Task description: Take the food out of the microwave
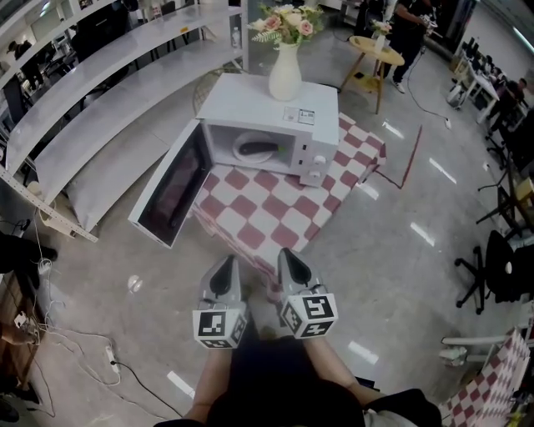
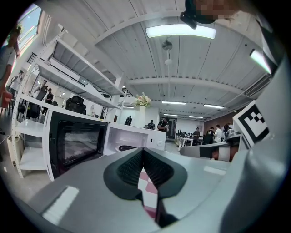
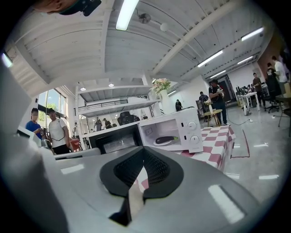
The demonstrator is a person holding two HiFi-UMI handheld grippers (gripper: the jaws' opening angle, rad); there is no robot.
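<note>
The left gripper [image 1: 224, 268] and right gripper [image 1: 289, 263] are presenting grey housings, black ribbed pads [image 2: 129, 169] and black-and-white marker cubes [image 1: 220, 327]; the person is wearing dark clothing [image 1: 275, 375].

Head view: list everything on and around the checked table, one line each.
microwave: one, white, on the tablecloth, door swung open to the left.
food: one, dark, on a white plate inside the microwave.
vase: one, white, holding flowers, on top of the microwave.
tablecloth: one, red-and-white checked, under the microwave.
side table: one, yellowish, round, beyond the microwave.
shelving: white, along the left.
left gripper: one, grey, jaws together, empty, low centre.
right gripper: one, grey, jaws together, empty, beside it.
</note>
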